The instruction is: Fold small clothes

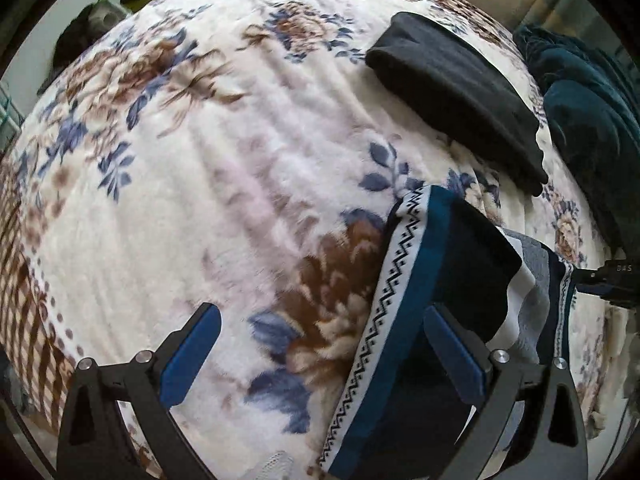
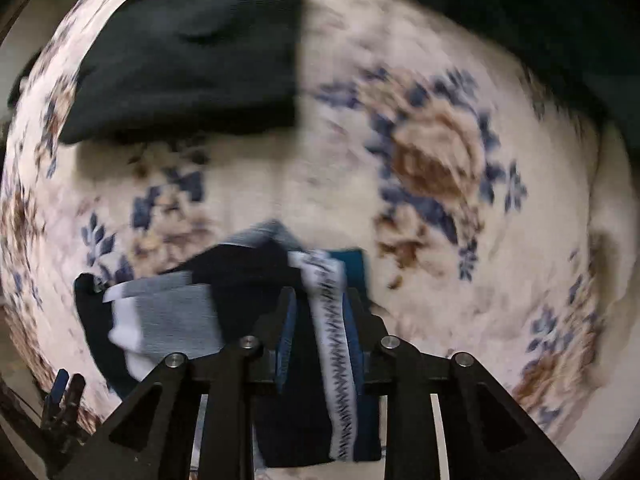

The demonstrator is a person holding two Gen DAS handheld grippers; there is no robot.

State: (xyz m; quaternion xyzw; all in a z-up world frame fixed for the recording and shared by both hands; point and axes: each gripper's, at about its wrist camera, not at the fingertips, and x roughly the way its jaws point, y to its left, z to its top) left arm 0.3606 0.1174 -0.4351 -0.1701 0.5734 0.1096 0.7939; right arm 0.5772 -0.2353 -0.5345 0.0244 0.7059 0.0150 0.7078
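A small navy garment (image 1: 472, 248) with a white zigzag waistband and grey-and-white parts lies folded on the floral blanket (image 1: 200, 200). My left gripper (image 1: 324, 352) stands wide open above its left edge. Its right pad (image 1: 456, 352) hovers over the fabric and its left pad over bare blanket. In the blurred right wrist view, my right gripper (image 2: 320, 320) points down over the same garment (image 2: 168, 320). Its jaws are parted a little, with the waistband running flat between them, and I see no pinch. Its body shows at the edge (image 1: 616, 280) of the left wrist view.
A folded black garment (image 1: 460, 92) (image 2: 192, 60) lies farther back on the blanket (image 2: 460, 240). A dark teal throw (image 1: 592, 100) is bunched at the bed's far right. Dark items and a pale wall (image 1: 80, 40) sit past the bed's left edge.
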